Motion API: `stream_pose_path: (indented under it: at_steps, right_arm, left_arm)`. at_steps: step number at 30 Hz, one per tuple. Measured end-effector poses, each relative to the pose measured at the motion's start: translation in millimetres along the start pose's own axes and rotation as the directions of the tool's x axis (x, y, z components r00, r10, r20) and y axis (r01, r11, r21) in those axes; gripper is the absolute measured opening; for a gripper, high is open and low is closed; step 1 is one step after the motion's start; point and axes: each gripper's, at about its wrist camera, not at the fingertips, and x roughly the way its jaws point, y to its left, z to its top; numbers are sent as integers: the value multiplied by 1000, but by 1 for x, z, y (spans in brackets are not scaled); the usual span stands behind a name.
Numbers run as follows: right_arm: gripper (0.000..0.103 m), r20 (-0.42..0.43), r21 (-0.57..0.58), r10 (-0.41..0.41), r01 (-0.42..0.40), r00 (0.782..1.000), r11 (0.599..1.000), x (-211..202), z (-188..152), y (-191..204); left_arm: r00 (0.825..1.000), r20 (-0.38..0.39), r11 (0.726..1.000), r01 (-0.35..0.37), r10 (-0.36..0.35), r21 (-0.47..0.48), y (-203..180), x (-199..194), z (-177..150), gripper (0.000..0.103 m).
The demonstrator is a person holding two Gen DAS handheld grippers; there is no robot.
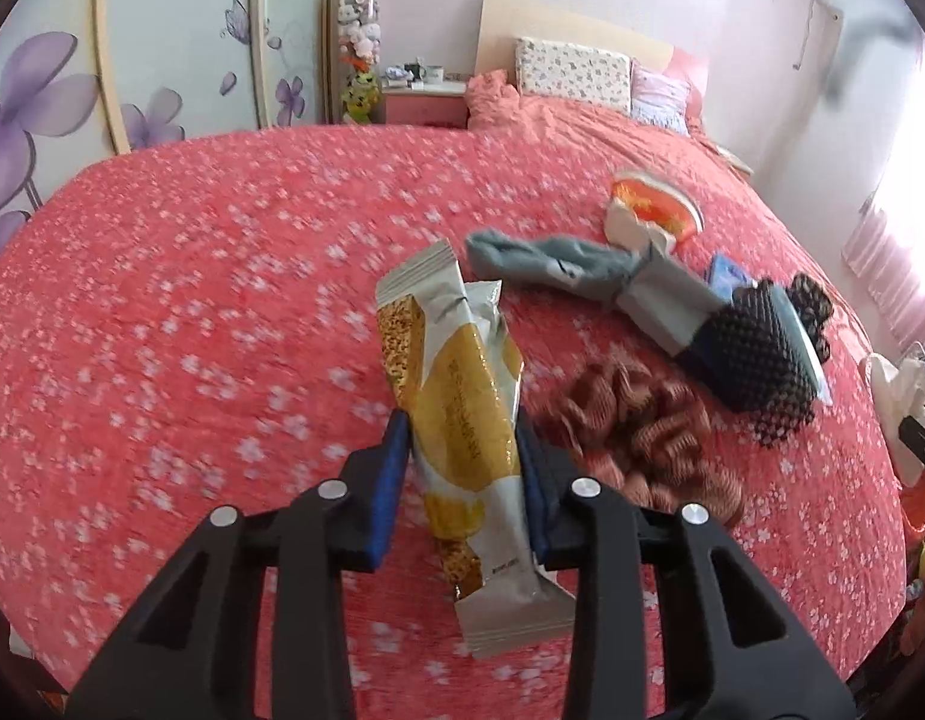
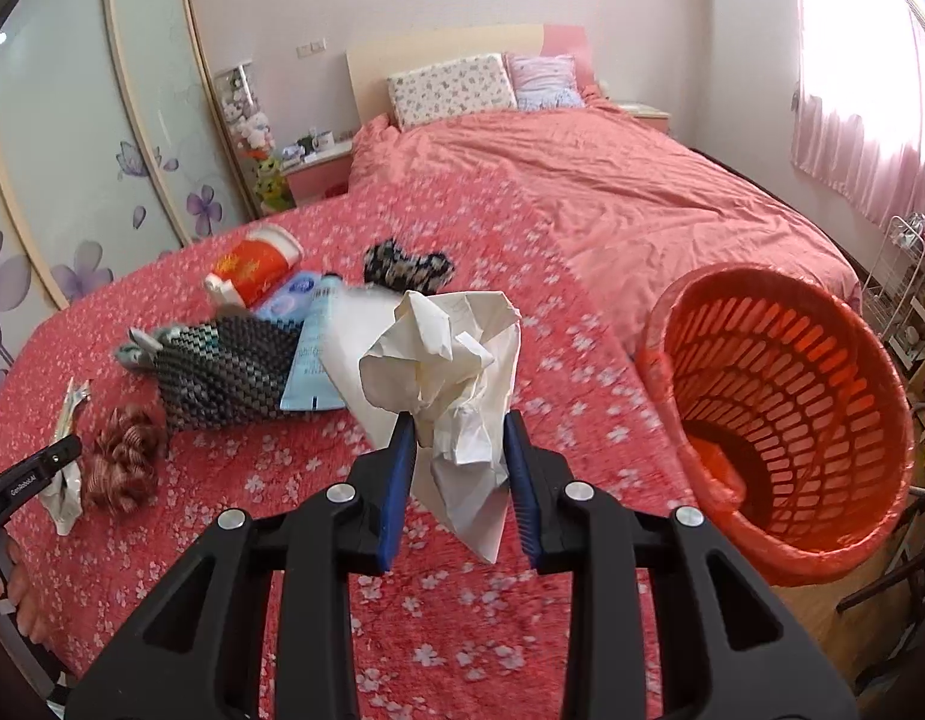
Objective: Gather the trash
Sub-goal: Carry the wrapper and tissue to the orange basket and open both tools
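The yellow and white wrapper (image 1: pixel 462 438) carries print too blurred to read, and only small white lettering that I cannot make out marks the gripper arm at the right view's lower left. The left gripper (image 1: pixel 462 450) clamps that wrapper at centre frame, clear of the red bedspread (image 1: pixel 192 300). The right gripper (image 2: pixel 459 456) pinches a crumpled white tissue (image 2: pixel 444 360) at centre, with the orange basket (image 2: pixel 780 408) at right.

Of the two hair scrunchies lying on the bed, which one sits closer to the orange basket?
The black patterned scrunchie, lying farther up the bed behind the woven pouch. The reddish-brown scrunchie lies farther from the orange basket.
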Motion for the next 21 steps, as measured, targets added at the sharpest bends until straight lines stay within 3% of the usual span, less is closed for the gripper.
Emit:
stream_pose_path:
  at_steps: [5,10,17,21]
  right_arm:
    - [30,48,-1,9,-9,999,1000,-17,5,-5]
    - [30,107,12,15,-16,994,1000,-38,11,-16]
    - [31,192,46,5,-14,981,999,-67,16,-39]
    - [31,229,75,-40,23,973,997,-80,20,-60]
  left_arm:
    - [998,57,1000,-8,8,6,0,-27,15,34]
    - [992,120,998,31,-37,51,-27,-56,30,34]
    - [972,165,978,142,-167,151,-94,-84,37,34]
    - [949,160,947,232,-270,223,-148,-94,35,34]
